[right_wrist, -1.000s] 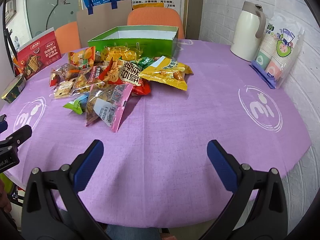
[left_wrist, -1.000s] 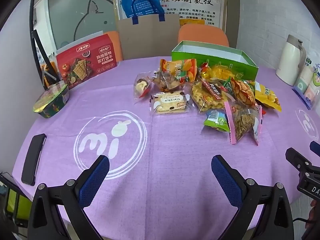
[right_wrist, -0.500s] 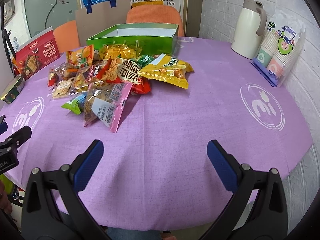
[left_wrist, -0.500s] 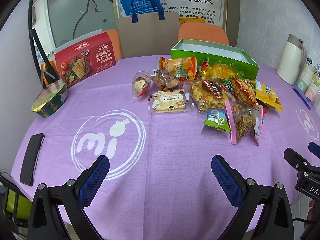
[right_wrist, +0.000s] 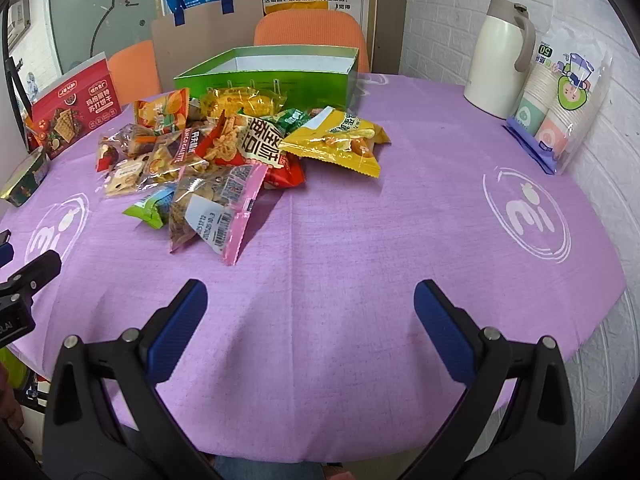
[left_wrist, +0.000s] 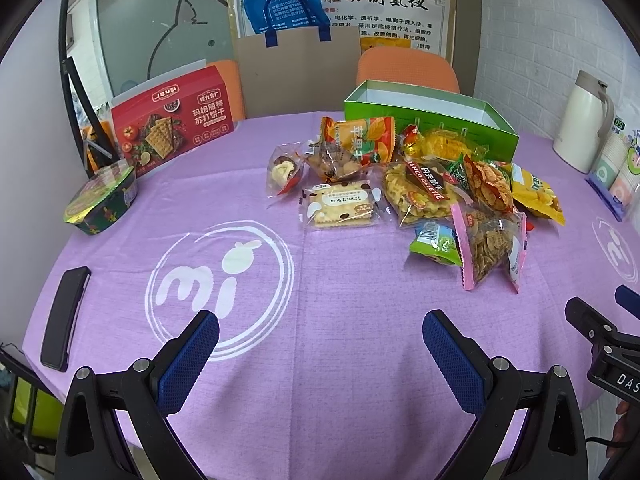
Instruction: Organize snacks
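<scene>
A pile of snack packets (left_wrist: 432, 188) lies on the purple tablecloth in front of an open green box (left_wrist: 428, 120). The pile (right_wrist: 224, 148) and the green box (right_wrist: 272, 76) also show in the right wrist view. A pink-edged packet (right_wrist: 216, 208) lies nearest the front. My left gripper (left_wrist: 320, 336) is open and empty above the cloth near the front edge. My right gripper (right_wrist: 310, 304) is open and empty, near the front edge, right of the pile.
A red cracker box (left_wrist: 172, 124) and a foil-lidded bowl (left_wrist: 100, 204) stand at the left. A black phone (left_wrist: 66, 316) lies near the left edge. A white thermos (right_wrist: 500, 56) and packed paper cups (right_wrist: 560, 100) stand at the right. Orange chairs stand behind the table.
Both grippers have edged slightly forward toward the pile and stay open. Nothing on the table has moved.
</scene>
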The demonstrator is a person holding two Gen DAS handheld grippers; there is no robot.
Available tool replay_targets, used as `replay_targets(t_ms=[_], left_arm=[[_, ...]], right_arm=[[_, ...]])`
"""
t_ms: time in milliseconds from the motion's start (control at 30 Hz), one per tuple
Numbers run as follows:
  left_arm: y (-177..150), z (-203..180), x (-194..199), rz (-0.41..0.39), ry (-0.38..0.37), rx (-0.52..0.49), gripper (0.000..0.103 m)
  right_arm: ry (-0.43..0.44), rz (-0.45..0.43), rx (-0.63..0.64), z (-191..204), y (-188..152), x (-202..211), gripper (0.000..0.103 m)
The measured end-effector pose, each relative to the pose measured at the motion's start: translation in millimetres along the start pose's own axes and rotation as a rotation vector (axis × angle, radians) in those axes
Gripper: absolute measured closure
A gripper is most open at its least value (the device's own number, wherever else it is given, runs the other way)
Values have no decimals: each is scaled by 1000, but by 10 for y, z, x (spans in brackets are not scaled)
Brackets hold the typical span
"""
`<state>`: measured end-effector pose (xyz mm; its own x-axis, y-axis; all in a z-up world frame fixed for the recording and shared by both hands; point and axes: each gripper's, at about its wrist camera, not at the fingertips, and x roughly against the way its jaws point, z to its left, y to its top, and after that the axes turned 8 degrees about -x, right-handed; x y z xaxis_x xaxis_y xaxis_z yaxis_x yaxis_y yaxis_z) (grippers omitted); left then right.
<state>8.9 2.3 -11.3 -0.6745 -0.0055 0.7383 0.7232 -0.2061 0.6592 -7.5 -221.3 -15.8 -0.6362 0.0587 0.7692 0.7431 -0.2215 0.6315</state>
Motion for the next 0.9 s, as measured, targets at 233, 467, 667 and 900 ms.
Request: replay_targets(t_ms=[233,467,667,900], left_arm=[[-9,19,-14,4,0,-3,0],[34,-1,-77,16,0,-7,0],[65,-25,-115,23,2,-14,0],[94,-47,-137,27,5,-22,0]], right_arm=[[-4,16,-12,-25,17,-95,0],[-7,20,-19,-41,39,-138,0],[-5,25,-21,-43,51,-171,0],[-6,27,-24,-44,65,-211,0]])
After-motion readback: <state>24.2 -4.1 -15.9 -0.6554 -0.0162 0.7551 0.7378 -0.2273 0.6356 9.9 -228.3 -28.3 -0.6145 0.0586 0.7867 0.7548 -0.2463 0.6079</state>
